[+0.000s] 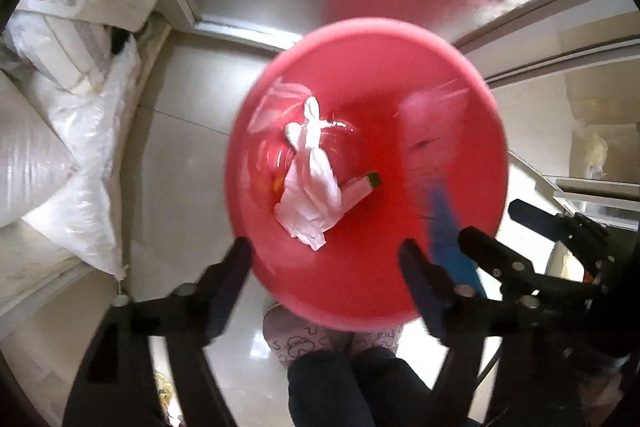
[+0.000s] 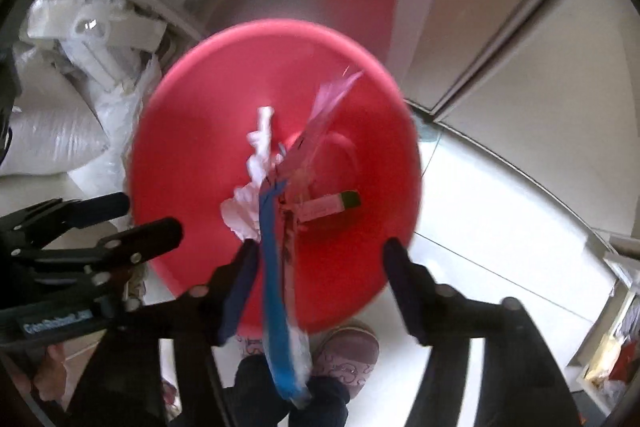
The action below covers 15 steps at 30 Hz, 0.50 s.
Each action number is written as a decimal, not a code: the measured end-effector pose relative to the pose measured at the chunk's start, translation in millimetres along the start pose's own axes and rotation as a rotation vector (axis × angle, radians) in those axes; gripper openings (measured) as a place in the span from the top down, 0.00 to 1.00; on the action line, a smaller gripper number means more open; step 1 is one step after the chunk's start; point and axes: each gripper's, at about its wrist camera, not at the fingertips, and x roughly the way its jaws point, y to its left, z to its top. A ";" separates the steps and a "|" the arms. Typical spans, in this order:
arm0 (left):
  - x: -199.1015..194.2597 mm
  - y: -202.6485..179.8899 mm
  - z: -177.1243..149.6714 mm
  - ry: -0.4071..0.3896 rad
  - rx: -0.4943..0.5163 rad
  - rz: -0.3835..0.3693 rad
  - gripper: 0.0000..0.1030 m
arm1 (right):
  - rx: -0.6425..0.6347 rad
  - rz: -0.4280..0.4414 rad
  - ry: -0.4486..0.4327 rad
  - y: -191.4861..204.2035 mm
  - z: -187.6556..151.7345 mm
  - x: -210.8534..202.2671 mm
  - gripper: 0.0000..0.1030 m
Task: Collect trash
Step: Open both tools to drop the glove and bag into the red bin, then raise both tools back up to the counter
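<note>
Both grippers' fingers wide, holding nothing: keep your right gripper (image 2: 316, 267) centred over the red bucket (image 2: 192, 259) while the blue wrapper (image 2: 276, 267) drops, left gripper (image 1: 324, 267) clear.

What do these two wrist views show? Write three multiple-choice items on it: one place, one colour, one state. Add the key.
1. The white tissue lies:
A. on the floor
B. inside the red bucket
C. on a slipper

2. The wrapper between the right gripper's fingers has a strip that is:
A. blue
B. yellow
C. black

3. The left gripper is:
A. shut on the tissue
B. shut on the bucket's rim
C. open, holding nothing

Key: B, the red wall surrounds it; A, the strip is plainly blue; C, its fingers stand wide apart above the bucket.
</note>
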 end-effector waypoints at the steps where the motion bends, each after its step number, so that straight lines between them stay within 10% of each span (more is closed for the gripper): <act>1: -11.9 -0.3 -2.5 -0.007 0.001 0.009 0.21 | 0.003 -0.006 -0.004 -1.4 -0.4 -7.8 0.26; 15: -248.3 -39.1 -42.1 -0.199 0.023 0.053 0.15 | 0.034 -0.032 -0.173 34.1 -29.7 -224.3 0.04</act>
